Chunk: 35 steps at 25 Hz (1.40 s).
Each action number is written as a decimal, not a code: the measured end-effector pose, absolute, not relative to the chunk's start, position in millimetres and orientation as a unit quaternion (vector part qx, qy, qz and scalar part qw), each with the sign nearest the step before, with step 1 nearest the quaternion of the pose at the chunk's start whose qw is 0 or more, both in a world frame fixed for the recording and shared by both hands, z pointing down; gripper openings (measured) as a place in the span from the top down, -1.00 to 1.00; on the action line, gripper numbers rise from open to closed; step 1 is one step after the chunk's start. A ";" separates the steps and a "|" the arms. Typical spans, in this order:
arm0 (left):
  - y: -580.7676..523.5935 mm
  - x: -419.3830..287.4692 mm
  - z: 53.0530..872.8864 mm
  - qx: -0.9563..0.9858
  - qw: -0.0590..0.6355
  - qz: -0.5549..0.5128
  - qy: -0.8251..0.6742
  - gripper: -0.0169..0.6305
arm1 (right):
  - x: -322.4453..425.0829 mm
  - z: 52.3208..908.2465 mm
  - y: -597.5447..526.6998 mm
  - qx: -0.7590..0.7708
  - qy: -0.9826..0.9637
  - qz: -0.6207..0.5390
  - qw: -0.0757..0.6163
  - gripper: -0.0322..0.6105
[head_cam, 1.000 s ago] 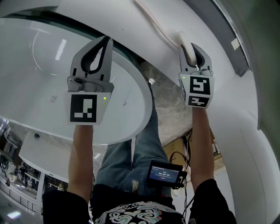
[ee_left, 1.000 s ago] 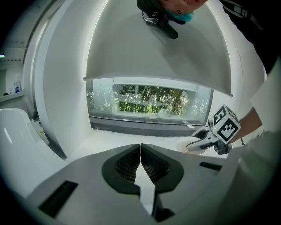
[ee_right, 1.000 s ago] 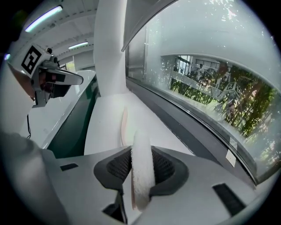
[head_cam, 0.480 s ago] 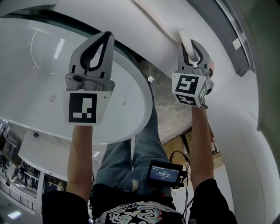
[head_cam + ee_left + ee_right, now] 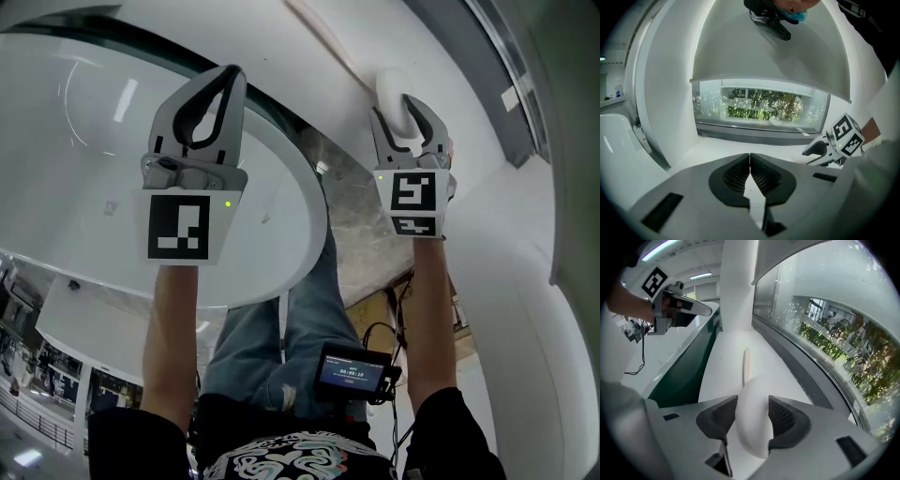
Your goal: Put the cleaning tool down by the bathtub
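As the right gripper [image 5: 405,112] has just opened, the cleaning tool [image 5: 751,427] lies loose inside.

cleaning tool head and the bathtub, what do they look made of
Cleaning tool head: white, smooth, matte and rounded; likely moulded plastic, possibly dense foam. Bathtub: glossy white, with streaks of reflected light; looks like acrylic or enamel.

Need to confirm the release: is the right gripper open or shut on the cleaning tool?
Open: the right gripper has just been opening its jaws, and the white cleaning tool sits between the pads without being squeezed.
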<state>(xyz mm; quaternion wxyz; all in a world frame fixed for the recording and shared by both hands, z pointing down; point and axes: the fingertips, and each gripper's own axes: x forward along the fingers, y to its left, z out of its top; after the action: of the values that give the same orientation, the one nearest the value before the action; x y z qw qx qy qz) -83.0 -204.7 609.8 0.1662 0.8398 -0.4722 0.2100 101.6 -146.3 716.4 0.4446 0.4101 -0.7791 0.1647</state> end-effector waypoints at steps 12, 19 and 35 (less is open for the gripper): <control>-203.3 -85.3 608.2 0.838 0.177 0.208 -0.473 0.90 | 89.8 705.8 -141.4 0.392 -0.791 0.233 0.408 0.26; -201.8 -91.1 602.8 0.834 0.180 0.203 -0.480 0.90 | 87.8 699.8 -143.5 0.398 -0.791 0.226 0.406 0.26; -197.3 -95.1 563.6 0.835 0.159 0.192 -0.490 0.90 | 104.4 652.1 -143.6 0.461 -0.770 0.201 0.392 0.81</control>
<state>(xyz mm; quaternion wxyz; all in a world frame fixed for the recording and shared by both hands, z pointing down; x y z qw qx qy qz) -95.1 -197.3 563.6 0.1595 0.8353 -0.4898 0.1920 104.4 -143.6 652.1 0.3916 0.4614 -0.7703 0.2011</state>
